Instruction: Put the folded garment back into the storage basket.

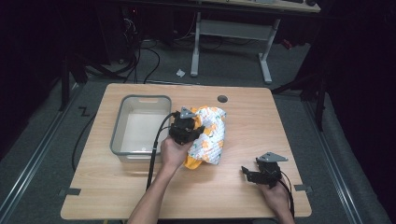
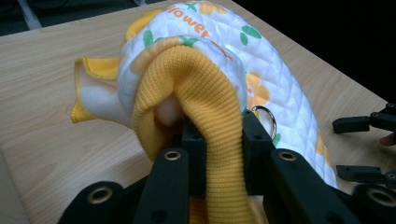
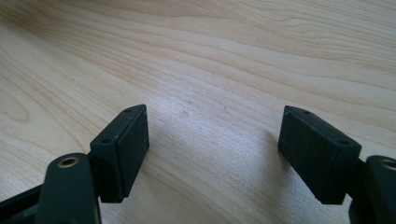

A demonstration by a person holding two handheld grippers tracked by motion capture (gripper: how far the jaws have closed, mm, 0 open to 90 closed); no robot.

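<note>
A white quilted garment (image 1: 212, 135) with orange flowers and a yellow ribbed hem lies bunched at the table's middle. My left gripper (image 1: 197, 130) is shut on it from the left side. In the left gripper view the jaws (image 2: 219, 137) pinch a fold of the yellow ribbed hem (image 2: 205, 88), with the quilted part (image 2: 275, 79) stretching away behind. A small metal ring (image 2: 266, 119) shows beside the right jaw. My right gripper (image 1: 247, 174) rests low near the front right of the table, open and apart from the garment. Its fingers (image 3: 126, 144) stand wide over bare wood.
A grey plastic bin (image 1: 144, 98) with nothing visible inside stands left of the garment, close to my left hand. A round cable hole (image 1: 222, 99) is at the table's far edge. Beyond the table are desk legs (image 1: 265, 60) and floor cables.
</note>
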